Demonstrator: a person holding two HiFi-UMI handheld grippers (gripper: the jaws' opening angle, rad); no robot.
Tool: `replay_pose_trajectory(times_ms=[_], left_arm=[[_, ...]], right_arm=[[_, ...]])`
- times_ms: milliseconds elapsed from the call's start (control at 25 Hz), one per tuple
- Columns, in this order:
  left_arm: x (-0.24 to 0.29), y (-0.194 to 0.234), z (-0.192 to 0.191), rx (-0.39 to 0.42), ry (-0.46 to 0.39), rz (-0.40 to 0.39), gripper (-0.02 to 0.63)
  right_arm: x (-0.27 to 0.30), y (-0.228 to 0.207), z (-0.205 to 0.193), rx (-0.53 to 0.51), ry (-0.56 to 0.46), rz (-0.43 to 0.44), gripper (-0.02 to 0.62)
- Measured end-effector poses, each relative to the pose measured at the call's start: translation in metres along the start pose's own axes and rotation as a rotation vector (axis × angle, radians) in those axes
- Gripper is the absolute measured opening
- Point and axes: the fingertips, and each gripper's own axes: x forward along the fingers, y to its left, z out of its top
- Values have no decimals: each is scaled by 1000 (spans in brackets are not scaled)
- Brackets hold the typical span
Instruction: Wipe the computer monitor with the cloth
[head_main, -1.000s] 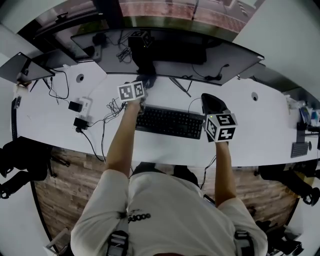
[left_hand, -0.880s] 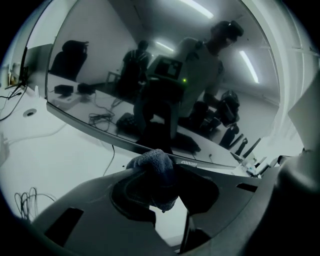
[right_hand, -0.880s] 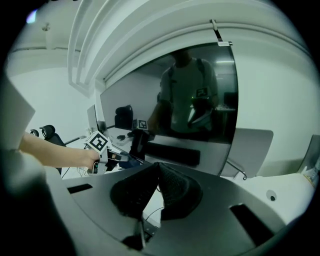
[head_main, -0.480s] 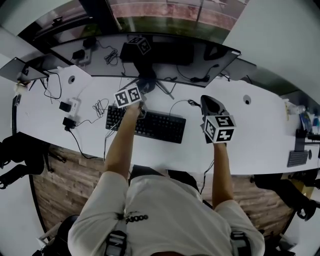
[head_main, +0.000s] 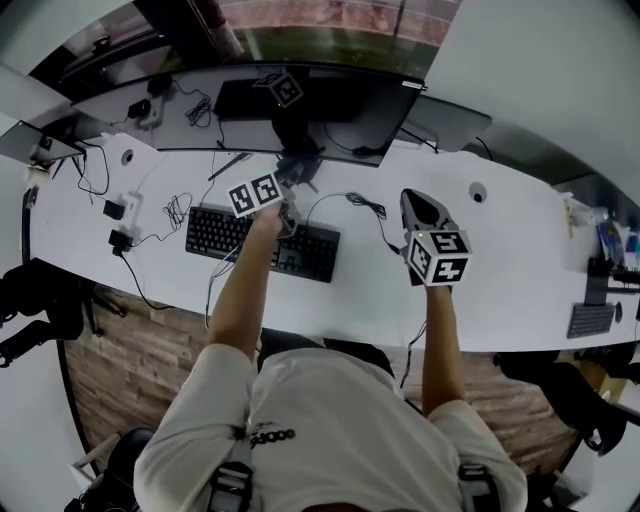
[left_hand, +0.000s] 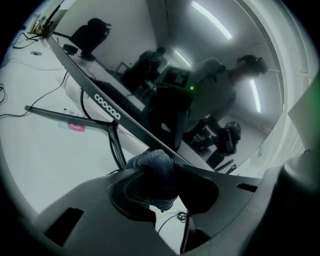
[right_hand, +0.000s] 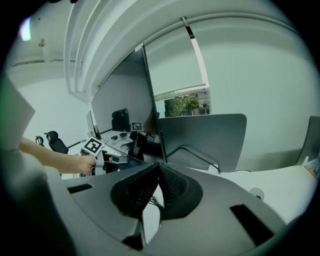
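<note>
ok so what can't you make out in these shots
1. Cloth: mostly buried in the left gripper's shut jaws, left gripper view.
2. Whether it touches the monitor: head view, that gripper blocks it.
3. Screen dirt: left gripper view, reflections mask it.
4. Keyboard middle: head view, forearm covers it.

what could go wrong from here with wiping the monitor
1. The cloth is only a small wad in the left hand-held gripper, so the hard jaws might scrape the monitor rather than the fabric.
2. The monitor rests on thin stand legs; a firm push may rock it.
3. Loose cables lie on the desk by the stand and could snag.
</note>
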Motion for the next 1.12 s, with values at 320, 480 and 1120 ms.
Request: replay_pose_trajectory(times_ms=[320, 480, 1120], left_arm=[[23, -50, -32, 12, 13, -19, 120], [33, -75, -47, 45, 26, -41, 120], [72, -165, -103, 120, -7, -43, 120]], right_arm=[[-17, -49, -13, 17, -1, 12, -3], [-24, -59, -12, 6, -8, 12, -3], [-62, -95, -32, 4, -34, 35, -3]])
